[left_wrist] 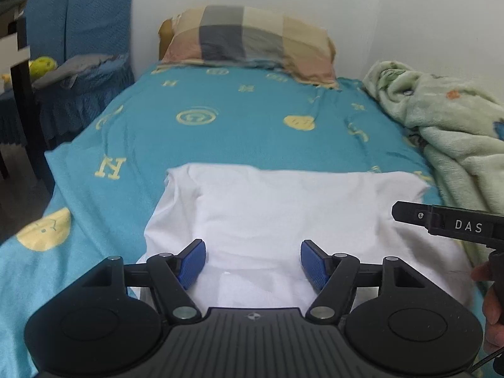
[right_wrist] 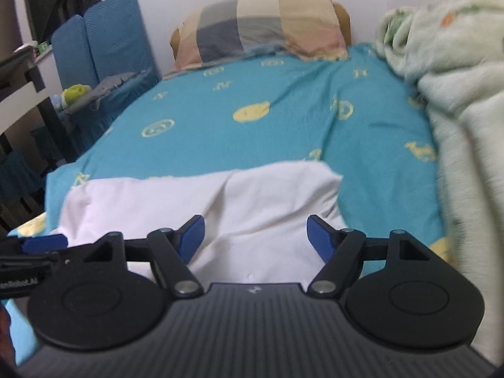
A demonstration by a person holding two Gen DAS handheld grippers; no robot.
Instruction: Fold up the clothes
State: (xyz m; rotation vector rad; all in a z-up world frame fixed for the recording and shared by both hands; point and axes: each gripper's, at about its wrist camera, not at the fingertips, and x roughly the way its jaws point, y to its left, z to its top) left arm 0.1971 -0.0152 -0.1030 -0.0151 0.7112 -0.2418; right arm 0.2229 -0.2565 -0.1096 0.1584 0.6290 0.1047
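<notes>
Left gripper [left_wrist: 253, 263]: blue fingers [left_wrist: 192, 263] spread wide apart, nothing between them, hovering over the near part of the white shirt [left_wrist: 283, 220]. Can't tell if the tips touch the cloth.

Right gripper [right_wrist: 255, 239]: same story, fingers [right_wrist: 318, 236] wide apart and empty above the shirt [right_wrist: 220, 201]. In the left wrist view it only shows as a black bar cut off at the right edge. In the right wrist view the left gripper pokes in at the left edge, mostly cut off, with one blue pad visible.

Shirt lies spread on the bed, near end, on the teal sheet [left_wrist: 245, 132] with yellow prints. Looks partly folded: far edge straight, a soft crease running down from it, left side tucked in. Near hem is hidden behind both gripper bodies. Small mark near the bottom, too tiny to read. No sleeves or collar I can make out.

Further out: checked pillow [left_wrist: 249, 37] at the head of the bed, slightly blurred. Pale green blanket [left_wrist: 447, 126] bunched along the right side, blurred in the right wrist view. Blue-covered chair [left_wrist: 82, 47] left of the bed with grey cloth and a yellow-green thing on the seat, unclear what.
</notes>
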